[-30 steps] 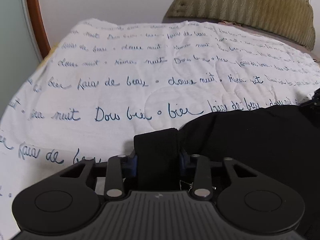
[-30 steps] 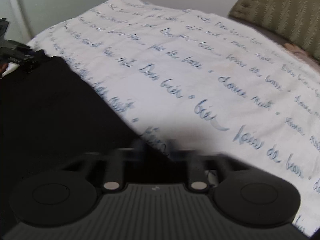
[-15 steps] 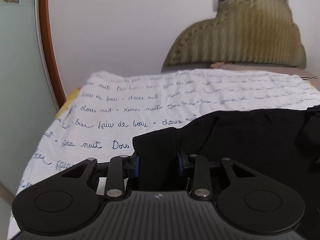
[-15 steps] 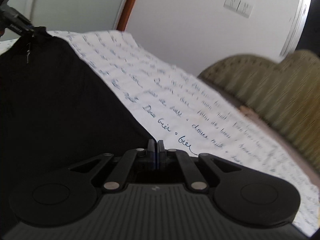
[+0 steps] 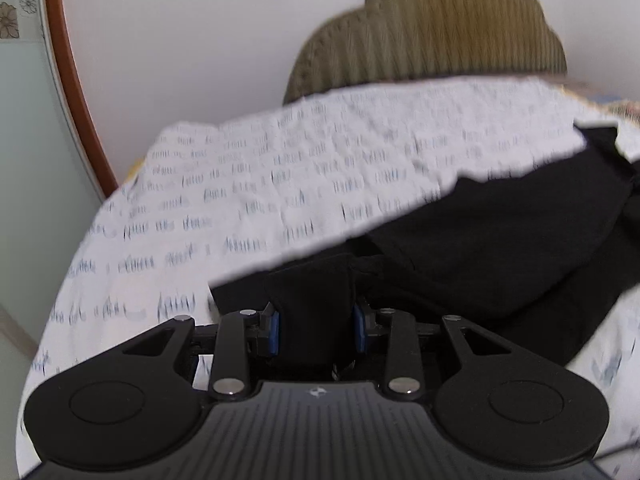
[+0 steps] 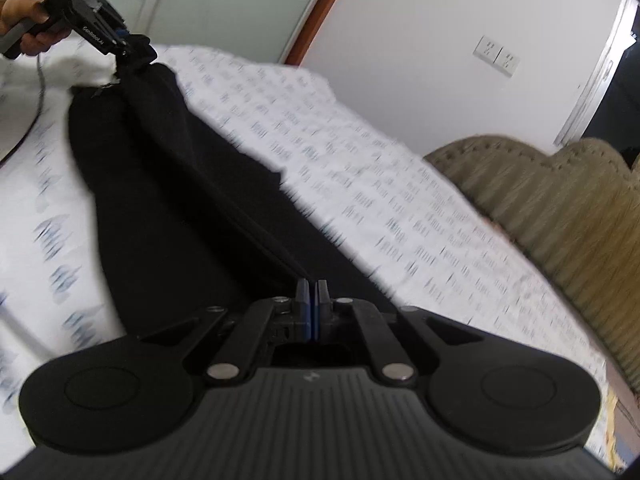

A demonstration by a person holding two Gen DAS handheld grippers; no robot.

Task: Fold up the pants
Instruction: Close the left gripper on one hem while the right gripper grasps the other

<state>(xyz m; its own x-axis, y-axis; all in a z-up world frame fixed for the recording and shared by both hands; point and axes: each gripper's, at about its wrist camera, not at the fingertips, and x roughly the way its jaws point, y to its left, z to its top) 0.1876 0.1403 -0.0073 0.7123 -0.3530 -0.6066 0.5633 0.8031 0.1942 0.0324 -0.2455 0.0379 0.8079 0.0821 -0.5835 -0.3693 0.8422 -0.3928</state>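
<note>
Black pants (image 5: 500, 240) hang stretched between both grippers above a bed with a white quilt (image 5: 280, 184) printed with blue script. My left gripper (image 5: 316, 326) is shut on a thick bunch of the pants' fabric. It also shows in the right wrist view (image 6: 120, 42) at the top left, held by a hand, lifting one end of the pants (image 6: 172, 184). My right gripper (image 6: 312, 304) is shut, its blue pads pressed together on a thin edge of the fabric. The lower part of the pants still lies on the quilt (image 6: 380, 184).
An olive ribbed headboard (image 5: 428, 28) stands at the far end of the bed, also in the right wrist view (image 6: 552, 208). A white wall with sockets (image 6: 496, 56) and a wood-framed panel (image 5: 68, 68) border the bed.
Both grippers have risen and tilted up, lifting the pants off the quilt and pulling them taut between them. Both grips are unchanged.
</note>
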